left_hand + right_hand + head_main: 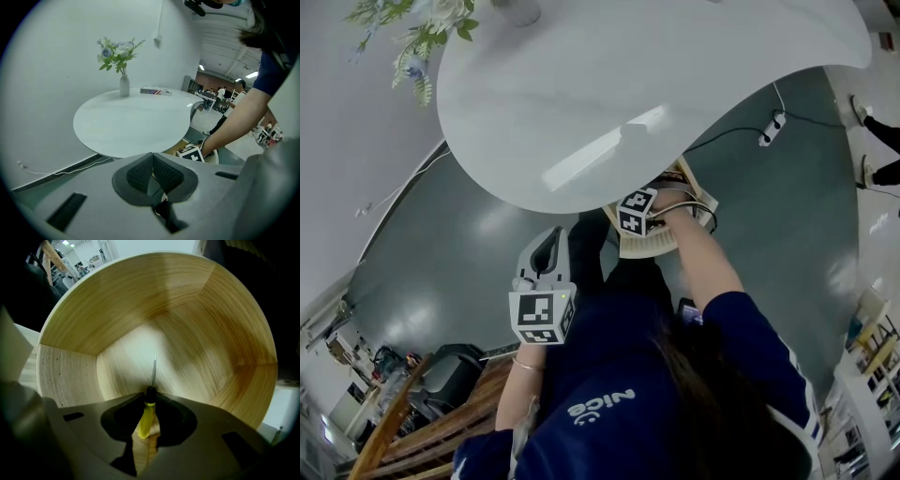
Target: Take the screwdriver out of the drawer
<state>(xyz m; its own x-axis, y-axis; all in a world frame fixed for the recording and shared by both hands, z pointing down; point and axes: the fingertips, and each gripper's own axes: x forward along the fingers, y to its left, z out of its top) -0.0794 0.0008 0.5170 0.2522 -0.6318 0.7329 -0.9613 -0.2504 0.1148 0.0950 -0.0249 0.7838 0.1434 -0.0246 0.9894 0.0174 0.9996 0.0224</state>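
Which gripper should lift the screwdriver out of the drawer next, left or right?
Right. The right gripper is down in the wooden drawer, closed on the yellow-handled screwdriver. The left gripper is shut, empty, and aimed at the white table.

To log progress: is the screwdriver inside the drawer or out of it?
Inside: the screwdriver, held by the right gripper, sits within the walls of the drawer.
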